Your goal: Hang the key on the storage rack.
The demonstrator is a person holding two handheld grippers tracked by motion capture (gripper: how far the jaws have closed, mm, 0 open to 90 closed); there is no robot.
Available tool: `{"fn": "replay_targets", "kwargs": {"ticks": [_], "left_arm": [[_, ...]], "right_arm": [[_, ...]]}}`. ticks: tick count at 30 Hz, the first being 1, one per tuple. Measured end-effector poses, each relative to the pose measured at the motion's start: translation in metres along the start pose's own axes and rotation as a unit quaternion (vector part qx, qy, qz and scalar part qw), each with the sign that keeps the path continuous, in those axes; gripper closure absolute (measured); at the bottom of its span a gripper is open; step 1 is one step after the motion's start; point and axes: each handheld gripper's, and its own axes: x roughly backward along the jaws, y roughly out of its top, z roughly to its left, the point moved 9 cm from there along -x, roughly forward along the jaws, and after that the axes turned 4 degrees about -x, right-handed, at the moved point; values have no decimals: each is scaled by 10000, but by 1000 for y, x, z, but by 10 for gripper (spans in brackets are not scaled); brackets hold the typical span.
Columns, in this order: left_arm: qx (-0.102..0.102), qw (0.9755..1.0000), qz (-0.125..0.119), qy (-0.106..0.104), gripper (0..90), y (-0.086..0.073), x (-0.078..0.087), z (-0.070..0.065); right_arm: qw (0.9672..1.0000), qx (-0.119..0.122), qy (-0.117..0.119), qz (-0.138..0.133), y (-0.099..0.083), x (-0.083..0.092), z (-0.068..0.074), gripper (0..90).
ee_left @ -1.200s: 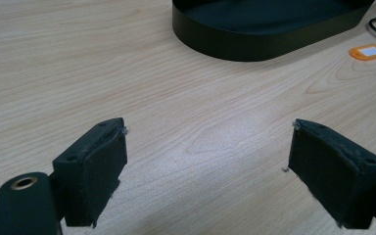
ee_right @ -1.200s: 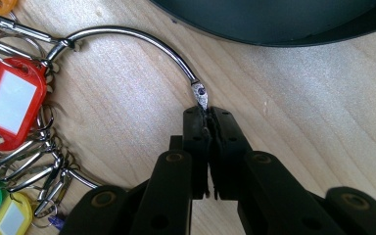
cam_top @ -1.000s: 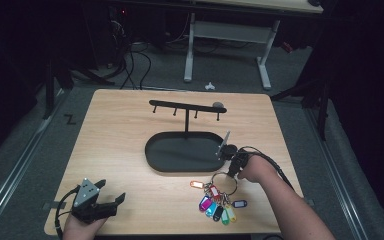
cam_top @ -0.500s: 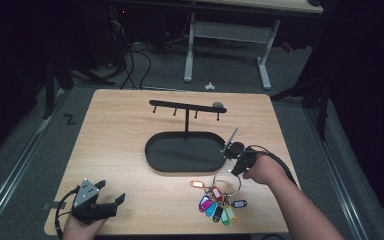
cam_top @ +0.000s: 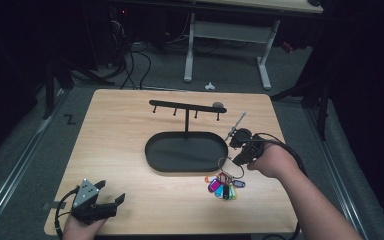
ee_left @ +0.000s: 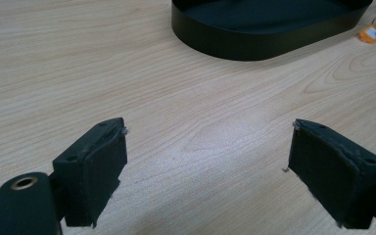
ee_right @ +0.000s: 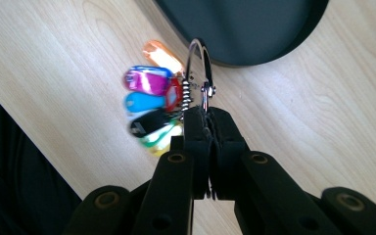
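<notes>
where the light wooden tabletop point(cam_top: 120, 150) meets its near edge, the left gripper point(cam_top: 111, 204) sits at the near-left corner, held in a hand, jaws spread wide with nothing between them. in the left gripper view its two black blocky pads point(ee_left: 98, 169) stand well apart over bare wood grain, smooth and pale, with lots of free surface ahead up to the tray.

right of that and farther in, the right gripper point(cam_top: 241, 150) is held above the table near the right side, jaws pressed together and pinching the silver metal key ring point(ee_right: 199, 68). the ring hangs a bunch of glossy plastic key tags point(cam_top: 223, 186) in orange, pink, blue, black, green and yellow. in the high view the tags are just beside the near-right rim of the tray; whether the lowest ones touch the wood i cannot tell. in the right gripper view they are blurred. a coiled spring piece sits at the ring by the pads.

beyond, the black oval matte tray point(cam_top: 156, 160) has a low straight wall and a thin upright post carrying a black horizontal hook bar point(cam_top: 180, 106) with small pegs under it. open wood runs left of the tray to the table's left edge. past the far edge: grey floor, cables, a white desk frame point(cam_top: 227, 35).
</notes>
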Motion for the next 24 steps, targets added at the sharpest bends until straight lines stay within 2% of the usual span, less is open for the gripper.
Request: {"fn": "replay_targets", "kwargs": {"ticks": [6, 12, 14, 18, 19, 24], "left_arm": [[3, 10000, -18, -1, 150, 0, 0, 0], [13, 10000, -28, 19, 150, 0, 1, 0], [3, 10000, 2, -1, 150, 0, -1, 0], [-8, 10000, 1, -11, 150, 0, -2, -1], [-16, 10000, -7, -10, 150, 0, -2, -1], [-6, 10000, 4, -3, 150, 0, -1, 0]], "right_arm": [[10000, -22, -20, -89, 5, 13, -1, 876], [9999, -34, -60, -137, 9, 33, -2, 876], [9996, -107, -50, -244, 13, 43, -3, 876], [9995, -133, -96, -273, 15, 53, -5, 876], [9993, -159, -163, -304, 17, 61, -7, 876], [9985, -182, -241, -452, 25, 77, -13, 876]]}}
